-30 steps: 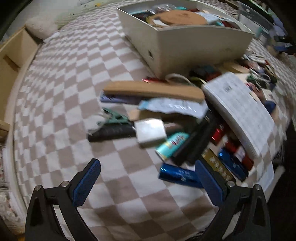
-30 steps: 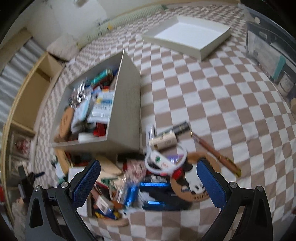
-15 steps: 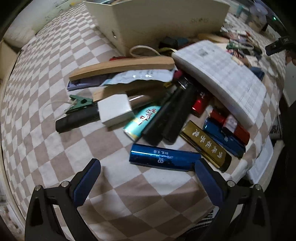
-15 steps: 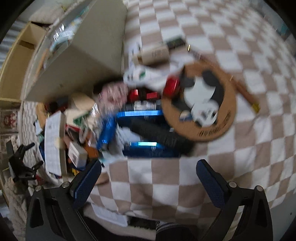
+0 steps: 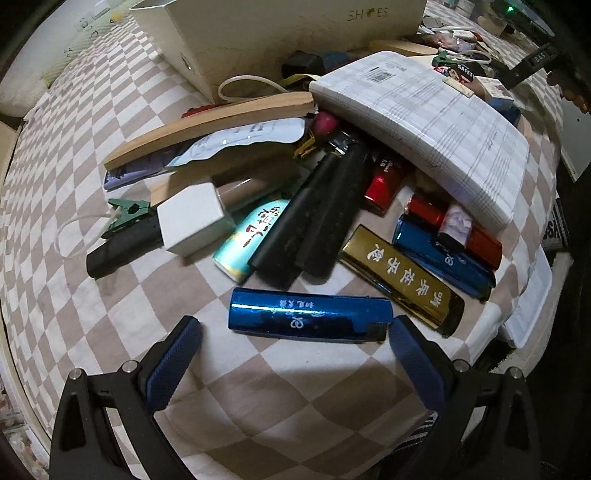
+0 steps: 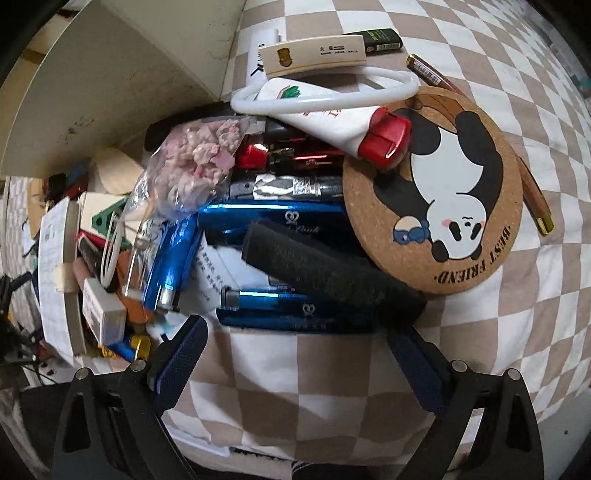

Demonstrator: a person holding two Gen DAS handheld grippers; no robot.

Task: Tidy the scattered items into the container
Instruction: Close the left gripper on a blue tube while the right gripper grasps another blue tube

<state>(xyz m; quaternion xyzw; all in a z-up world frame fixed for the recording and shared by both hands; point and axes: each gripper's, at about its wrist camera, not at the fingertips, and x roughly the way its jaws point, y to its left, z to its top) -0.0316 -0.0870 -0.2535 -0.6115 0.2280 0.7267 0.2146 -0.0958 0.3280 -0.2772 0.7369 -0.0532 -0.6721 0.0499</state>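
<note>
Just past the blue lighter (image 5: 309,314), bare checkered cloth (image 5: 258,398).

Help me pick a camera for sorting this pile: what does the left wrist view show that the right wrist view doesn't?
Only the left wrist view shows the gold lighter, the white cube charger, the teal lighter and the "SHOES" print on the box.

Only the right wrist view shows the panda coaster, the red-capped tube, the bag of pink pieces and the pen.

Both show checkered cloth, blue lighters, black tubes and an open gripper: left gripper, right gripper.
</note>
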